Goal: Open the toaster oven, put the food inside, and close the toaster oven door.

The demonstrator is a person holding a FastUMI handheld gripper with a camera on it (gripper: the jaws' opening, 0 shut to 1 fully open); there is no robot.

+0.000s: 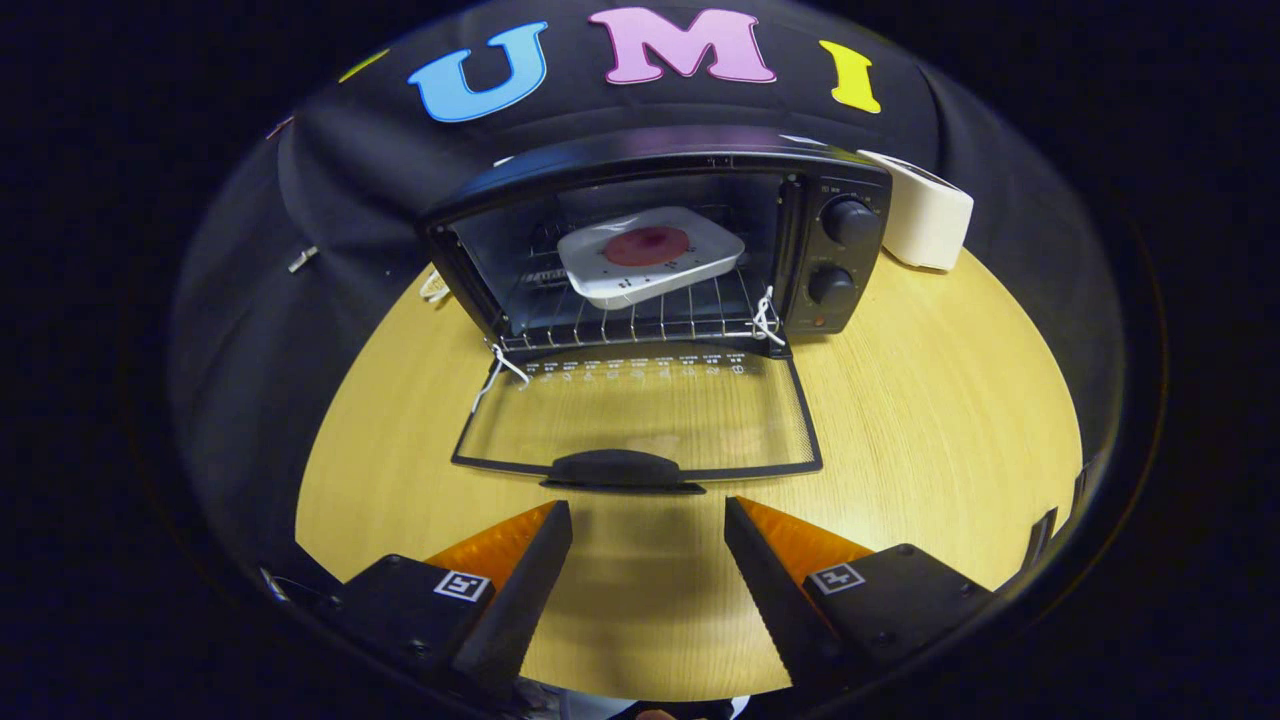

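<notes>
A: Where's the food?
B: At twelve o'clock, a white square plate (650, 255) with a red round patty sits inside the black toaster oven (660, 240), glass door (640, 415) down.
A: The hand-held gripper (648, 520)?
B: Wide apart, empty, above the wooden counter (930, 420).

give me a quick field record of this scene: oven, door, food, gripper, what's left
toaster oven: on the wooden table, two knobs on its right panel
door: open, folded down flat toward the gripper, handle just ahead of the fingers
food: round reddish piece on a white plate, on the rack inside the oven
gripper: open, fingers apart, holding nothing, above the table short of the handle
white appliance: behind the oven's right side
left to do: close the door
</notes>
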